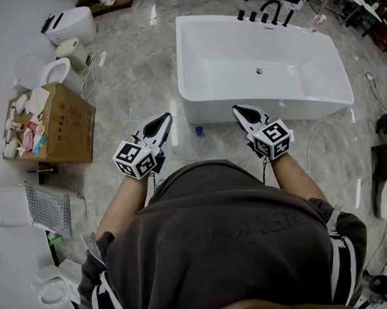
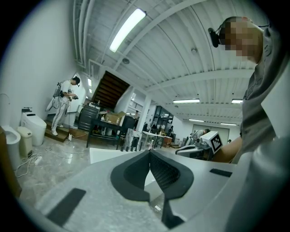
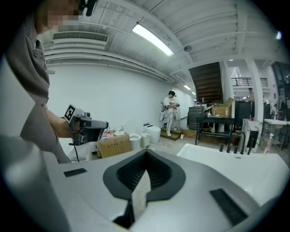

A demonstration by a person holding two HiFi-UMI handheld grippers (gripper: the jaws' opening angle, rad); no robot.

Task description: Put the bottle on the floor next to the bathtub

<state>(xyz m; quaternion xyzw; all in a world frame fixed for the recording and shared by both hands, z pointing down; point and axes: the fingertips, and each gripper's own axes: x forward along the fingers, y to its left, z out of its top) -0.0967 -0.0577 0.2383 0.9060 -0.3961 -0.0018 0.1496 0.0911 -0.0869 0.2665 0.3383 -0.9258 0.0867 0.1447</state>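
A small bottle with a blue cap (image 1: 198,130) stands on the marble floor, close against the front wall of the white bathtub (image 1: 203,104). Both grippers are held up in front of the person, at either side of the bottle and apart from it. In the head view my left gripper (image 1: 167,117) has its jaws together, with nothing between them. My right gripper (image 1: 237,109) is shut and empty too. In the left gripper view the left gripper (image 2: 149,152) points over the tub rim (image 2: 102,154). The right gripper (image 3: 146,152) points toward the tub (image 3: 235,170).
A cardboard box (image 1: 67,125) of small items stands on the left, with toilets (image 1: 57,71) behind it. Black taps (image 1: 266,12) and a pink bottle (image 1: 317,22) sit at the tub's far end. Cables trail over the floor (image 1: 129,69). Another person (image 3: 171,113) stands far off by the stairs.
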